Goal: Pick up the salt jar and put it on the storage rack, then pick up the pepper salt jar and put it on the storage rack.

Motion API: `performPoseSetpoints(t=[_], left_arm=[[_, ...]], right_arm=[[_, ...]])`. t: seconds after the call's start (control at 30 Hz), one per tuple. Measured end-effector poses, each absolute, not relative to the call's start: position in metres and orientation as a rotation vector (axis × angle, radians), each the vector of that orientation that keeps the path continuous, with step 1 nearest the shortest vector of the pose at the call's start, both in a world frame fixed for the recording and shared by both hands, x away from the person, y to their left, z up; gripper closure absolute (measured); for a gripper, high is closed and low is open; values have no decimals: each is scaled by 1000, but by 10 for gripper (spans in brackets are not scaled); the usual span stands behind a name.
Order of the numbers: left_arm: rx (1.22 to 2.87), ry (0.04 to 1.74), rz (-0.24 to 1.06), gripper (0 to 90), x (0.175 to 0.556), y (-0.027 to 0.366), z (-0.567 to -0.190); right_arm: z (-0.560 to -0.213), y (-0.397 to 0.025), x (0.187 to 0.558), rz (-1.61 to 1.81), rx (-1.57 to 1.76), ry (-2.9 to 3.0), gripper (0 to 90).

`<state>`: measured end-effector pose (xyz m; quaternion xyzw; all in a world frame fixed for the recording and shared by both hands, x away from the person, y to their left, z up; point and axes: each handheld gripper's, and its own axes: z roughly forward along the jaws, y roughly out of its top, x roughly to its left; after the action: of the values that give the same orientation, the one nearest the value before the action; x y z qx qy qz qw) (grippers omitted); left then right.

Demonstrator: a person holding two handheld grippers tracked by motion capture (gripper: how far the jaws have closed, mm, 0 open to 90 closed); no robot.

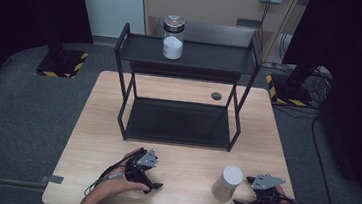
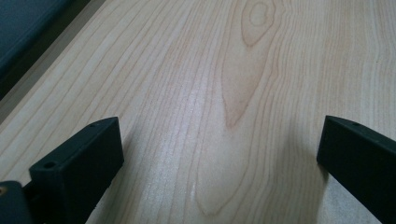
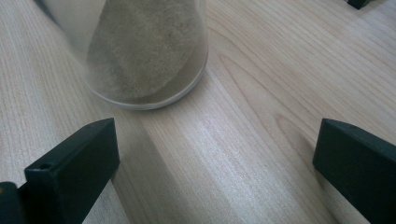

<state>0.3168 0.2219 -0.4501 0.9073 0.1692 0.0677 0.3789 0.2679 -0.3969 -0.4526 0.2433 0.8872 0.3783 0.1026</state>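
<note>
The sand-filled jar stood ungrasped on the surface, at nine o'clock of the right gripper, whose jaws were spread. The left gripper was likewise spread, empty. Grasping and moving were judged outstanding.

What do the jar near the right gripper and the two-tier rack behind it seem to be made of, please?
The jar looks like clear glass or hard plastic: its wall is see-through, showing fine tan grains inside, with a pale lid on top. The rack seems metal with a matte black finish, judging by its thin, straight legs and flat shelves.
</note>
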Motion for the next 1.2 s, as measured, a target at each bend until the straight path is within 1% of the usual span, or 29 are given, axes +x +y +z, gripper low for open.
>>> performPoseSetpoints(t=[0.37,0.47,0.5,1.2], left_arm=[[2318,432,174,0,317,222,-450],[2318,432,174,0,317,222,-450],[2318,432,173,0,317,222,-450],[2318,432,173,0,317,222,-450]], right_arm=[[-453,-398,269,1129,735,2618,16],[-453,-402,271,1156,753,2622,53],[-453,-404,272,1163,747,2623,49],[-431,-414,268,1305,617,2628,66]])
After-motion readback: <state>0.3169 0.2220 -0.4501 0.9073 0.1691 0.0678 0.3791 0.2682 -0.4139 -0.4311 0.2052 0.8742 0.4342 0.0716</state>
